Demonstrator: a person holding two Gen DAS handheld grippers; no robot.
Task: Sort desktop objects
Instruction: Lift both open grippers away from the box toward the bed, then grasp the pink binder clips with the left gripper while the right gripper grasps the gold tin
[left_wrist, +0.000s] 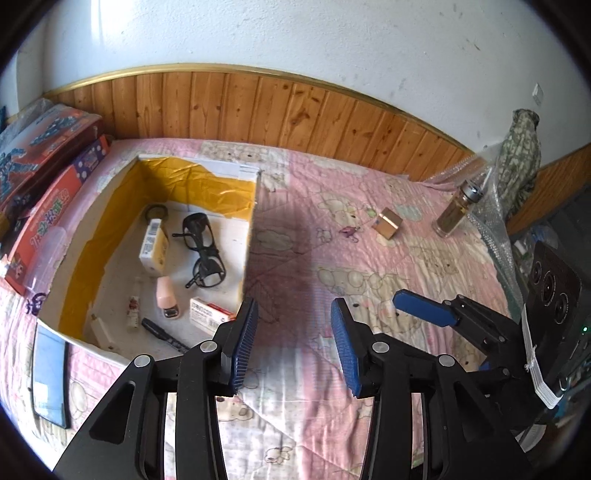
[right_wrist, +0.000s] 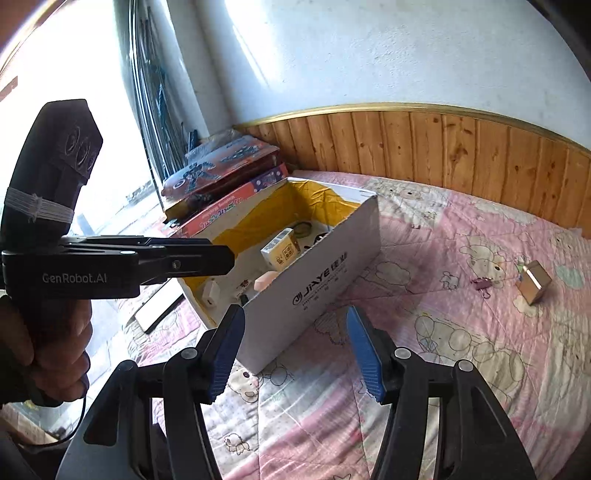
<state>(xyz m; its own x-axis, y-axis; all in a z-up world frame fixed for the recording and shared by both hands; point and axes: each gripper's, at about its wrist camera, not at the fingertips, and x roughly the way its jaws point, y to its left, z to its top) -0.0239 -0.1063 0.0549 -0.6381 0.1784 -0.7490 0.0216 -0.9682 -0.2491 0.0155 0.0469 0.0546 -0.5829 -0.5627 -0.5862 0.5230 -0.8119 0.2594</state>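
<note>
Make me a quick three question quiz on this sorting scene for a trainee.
1. True or false: both grippers, left and right, have open, empty jaws.
2. Which item lies outside the box? A) glasses B) gold cube C) pen
3. Fill in: the bottle stands on the quilt, to the ____ of the cube in the left wrist view.

Key: 1 true; 2 B; 3 right.
</note>
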